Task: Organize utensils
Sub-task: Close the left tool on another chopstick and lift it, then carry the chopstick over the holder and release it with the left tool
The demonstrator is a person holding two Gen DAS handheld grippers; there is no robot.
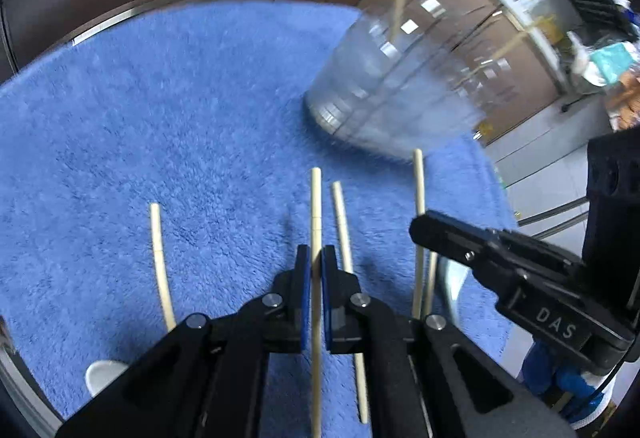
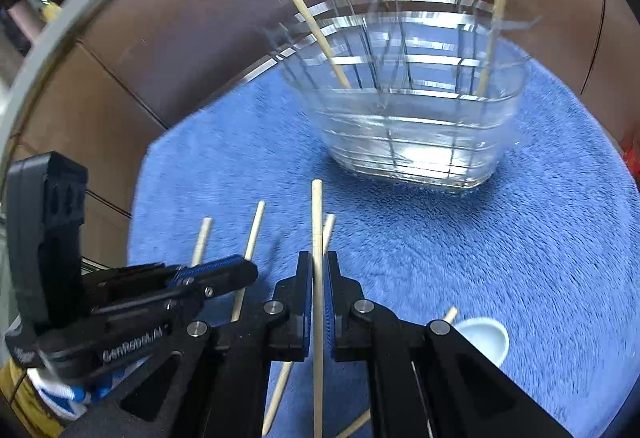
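Two chopsticks are clamped, one in each gripper. The left gripper [image 1: 316, 262] has its blue pads pressed together on a pale chopstick [image 1: 315, 206] whose long axis runs straight ahead along the fingers, its tip pointing away over the blue mat [image 1: 140, 110] toward the clear holder [image 1: 392, 94]. The right gripper [image 2: 318, 270] is likewise closed on its own chopstick [image 2: 317, 214], which also lies lengthwise between the fingers and points forward at the clear holder [image 2: 420, 134].

Several loose chopsticks lie on the mat covering the worktop, roughly parallel to the held ones: one off to the left [image 1: 160, 262] and one just right of the left gripper [image 1: 342, 222]. Inside the holder, two chopsticks stand leaning, one tilted left [image 2: 304, 14] and one near the right wall [image 2: 494, 10]. A small white dish [image 2: 484, 338] sits on the mat near the right gripper.
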